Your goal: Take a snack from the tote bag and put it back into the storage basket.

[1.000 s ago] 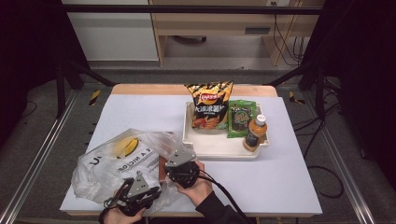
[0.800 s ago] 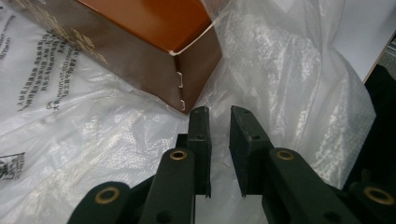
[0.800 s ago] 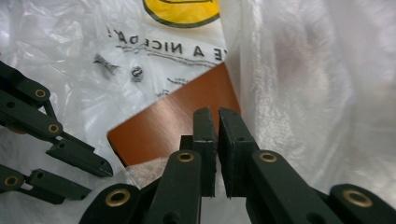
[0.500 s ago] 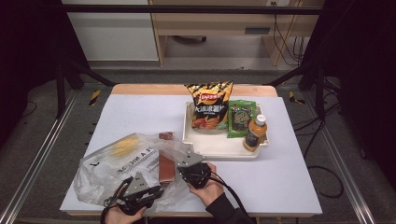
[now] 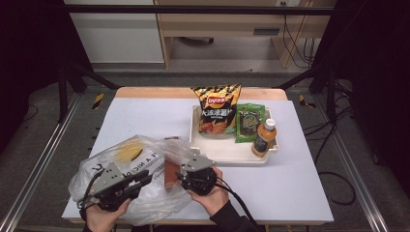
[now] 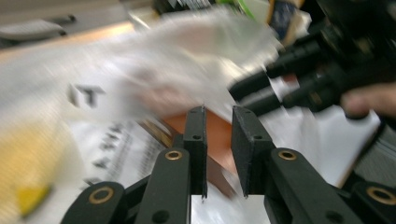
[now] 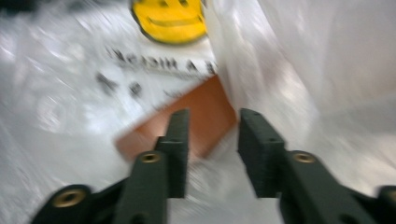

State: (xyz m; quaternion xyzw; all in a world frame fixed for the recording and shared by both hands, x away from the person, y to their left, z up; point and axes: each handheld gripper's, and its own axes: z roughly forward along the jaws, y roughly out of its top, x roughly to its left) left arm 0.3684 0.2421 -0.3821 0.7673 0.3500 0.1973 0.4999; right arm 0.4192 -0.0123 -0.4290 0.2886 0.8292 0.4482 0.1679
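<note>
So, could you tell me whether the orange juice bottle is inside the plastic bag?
No, the orange juice bottle stands on the white tray, apart from the plastic bag.

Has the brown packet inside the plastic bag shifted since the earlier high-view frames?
Yes. The brown packet has slid down the picture, away from the white tray and deeper into the plastic bag, toward the person's edge.

Plastic bag near-left on table; tray far-right of it, holding chip bag, snack packet, bottle.
</note>
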